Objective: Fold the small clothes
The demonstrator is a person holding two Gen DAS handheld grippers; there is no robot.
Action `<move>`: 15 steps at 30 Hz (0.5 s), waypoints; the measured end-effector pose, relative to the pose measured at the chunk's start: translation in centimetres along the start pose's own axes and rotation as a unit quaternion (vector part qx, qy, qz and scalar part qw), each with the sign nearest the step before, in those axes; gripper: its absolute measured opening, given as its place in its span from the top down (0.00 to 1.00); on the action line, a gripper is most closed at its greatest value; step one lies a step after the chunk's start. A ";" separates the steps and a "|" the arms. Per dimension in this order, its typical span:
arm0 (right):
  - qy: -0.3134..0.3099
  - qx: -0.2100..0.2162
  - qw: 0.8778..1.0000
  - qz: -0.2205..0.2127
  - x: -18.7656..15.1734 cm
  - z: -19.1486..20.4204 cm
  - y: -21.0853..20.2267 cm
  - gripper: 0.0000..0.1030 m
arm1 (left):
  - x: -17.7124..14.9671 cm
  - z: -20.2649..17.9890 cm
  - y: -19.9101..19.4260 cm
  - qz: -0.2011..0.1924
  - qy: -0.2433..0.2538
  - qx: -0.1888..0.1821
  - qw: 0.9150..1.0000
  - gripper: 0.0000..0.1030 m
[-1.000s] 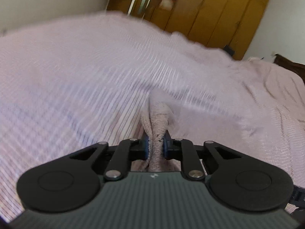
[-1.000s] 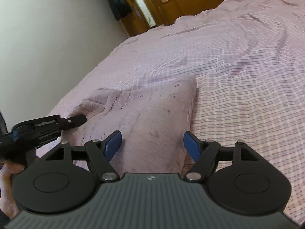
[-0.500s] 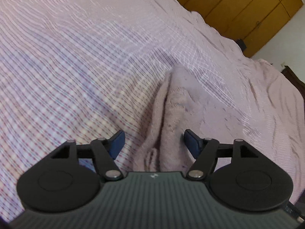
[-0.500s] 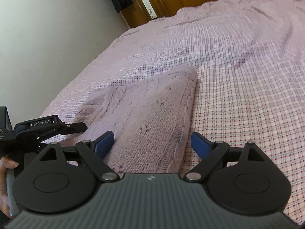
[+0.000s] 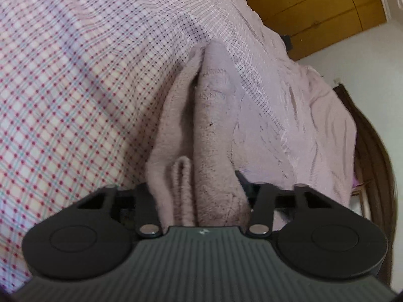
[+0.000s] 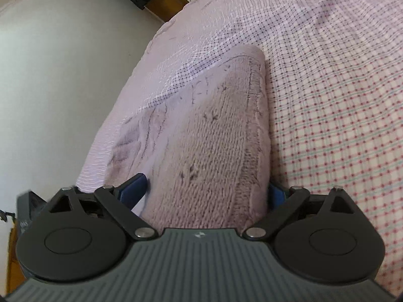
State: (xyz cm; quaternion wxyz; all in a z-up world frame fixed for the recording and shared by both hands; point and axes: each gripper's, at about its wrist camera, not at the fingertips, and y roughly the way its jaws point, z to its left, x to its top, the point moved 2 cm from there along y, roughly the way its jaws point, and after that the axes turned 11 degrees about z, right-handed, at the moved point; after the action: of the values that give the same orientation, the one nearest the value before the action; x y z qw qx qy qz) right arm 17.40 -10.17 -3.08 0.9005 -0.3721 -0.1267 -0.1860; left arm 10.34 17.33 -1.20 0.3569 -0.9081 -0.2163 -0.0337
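A pale pink knitted garment (image 5: 214, 130) lies folded on the checked bedsheet (image 5: 75, 88). In the left wrist view its layered edge runs between the jaws of my left gripper (image 5: 199, 188), which stand wide open around it, fingertips hidden by the knit. In the right wrist view the same garment (image 6: 214, 138) fills the space between the open jaws of my right gripper (image 6: 209, 188); the blue left pad (image 6: 133, 188) rests beside the fabric and the right pad is mostly hidden under the folded edge.
The pink checked sheet (image 6: 340, 88) covers the bed and is rumpled toward the far side (image 5: 314, 115). Wooden wardrobes (image 5: 302, 7) stand behind the bed. A white wall (image 6: 50, 75) lies past the bed's left edge.
My left gripper opened and let go of the garment's edge, then moved lower and closer. My right gripper stayed open and moved down over the folded garment.
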 end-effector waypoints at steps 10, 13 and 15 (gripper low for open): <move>-0.019 0.019 0.999 -0.034 0.2 3.5 -7.7 0.49 | -4.6 -4.9 -3.5 -0.001 0.043 -0.067 0.997 0.64; -0.037 0.006 0.998 -0.044 -1.4 4.5 -12.1 0.49 | -6.9 -7.1 -3.9 0.008 0.057 -0.081 0.995 0.64; -0.052 -0.006 0.997 -0.056 -3.0 5.1 -15.2 0.49 | -8.7 -8.6 -4.3 0.012 0.074 -0.090 0.993 0.64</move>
State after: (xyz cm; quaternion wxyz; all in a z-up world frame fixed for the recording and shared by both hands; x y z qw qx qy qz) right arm 7.74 -15.74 8.75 0.8786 -0.3791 -0.1924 -0.2175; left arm 1.46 11.19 6.06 0.2894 -0.9339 -0.1749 -0.1161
